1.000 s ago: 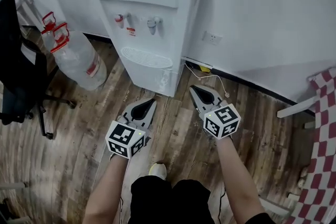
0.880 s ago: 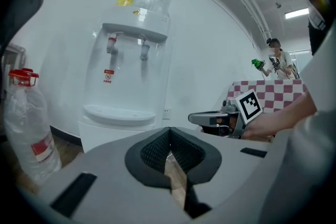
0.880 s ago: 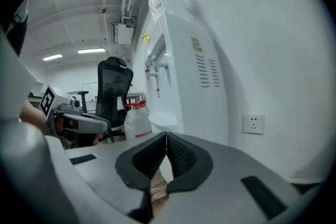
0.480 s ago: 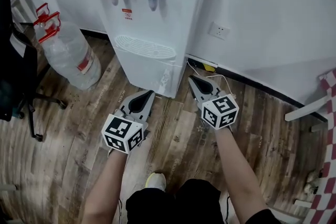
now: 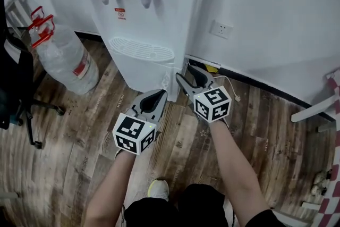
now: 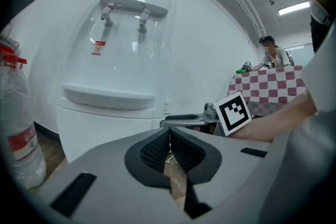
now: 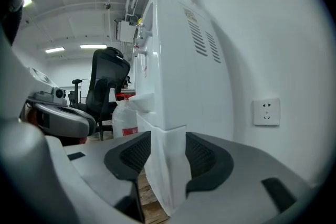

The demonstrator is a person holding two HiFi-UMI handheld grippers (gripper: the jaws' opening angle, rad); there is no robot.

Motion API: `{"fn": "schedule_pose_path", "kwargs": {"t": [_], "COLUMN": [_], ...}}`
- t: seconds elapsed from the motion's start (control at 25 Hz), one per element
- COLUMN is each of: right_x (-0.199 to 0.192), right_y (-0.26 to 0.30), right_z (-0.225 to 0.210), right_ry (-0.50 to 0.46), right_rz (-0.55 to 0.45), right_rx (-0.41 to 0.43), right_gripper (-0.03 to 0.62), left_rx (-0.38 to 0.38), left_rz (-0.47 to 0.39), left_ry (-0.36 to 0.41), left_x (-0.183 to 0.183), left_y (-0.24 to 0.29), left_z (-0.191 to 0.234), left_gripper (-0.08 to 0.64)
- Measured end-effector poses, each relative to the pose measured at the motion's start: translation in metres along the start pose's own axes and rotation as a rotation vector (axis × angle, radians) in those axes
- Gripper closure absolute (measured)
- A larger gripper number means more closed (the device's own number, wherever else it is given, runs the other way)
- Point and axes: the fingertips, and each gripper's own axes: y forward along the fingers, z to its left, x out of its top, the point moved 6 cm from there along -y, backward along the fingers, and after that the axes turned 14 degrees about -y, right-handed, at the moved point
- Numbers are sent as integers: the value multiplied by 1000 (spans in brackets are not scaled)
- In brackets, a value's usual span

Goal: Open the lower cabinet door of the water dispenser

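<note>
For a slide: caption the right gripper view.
Right gripper, jaws just opening, water dispenser lower corner lined up between them, ungripped.

White lower cabinet door [image 5: 151, 78] of upright water dispenser [image 5: 170, 18], apparently closed.

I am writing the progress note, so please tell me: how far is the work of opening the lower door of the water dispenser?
Done: only the approach; the lower cabinet door is flush and shut. In hand: the right gripper has just been opening its jaws, and the cabinet's front corner stands between them, ungripped. The left gripper is shut, empty. Left: grip and swing the door open.
</note>
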Motion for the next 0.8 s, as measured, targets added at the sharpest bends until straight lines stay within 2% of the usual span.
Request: {"fn": "schedule_pose_path", "kwargs": {"t": [0.24,0.8], "right_x": [0,1], "right_y": [10,20], "right_z": [-4,-1], "right_ry": [-51,-104], "right_rz": [7,13], "right_rx": [9,5], "right_gripper": [368,382], "left_rx": [15,56], "left_rz": [-10,-4], "left_ry": [-24,-16], "left_x": [2,0], "left_y": [2,-2], "left_z": [7,17], "left_gripper": [546,546]}}
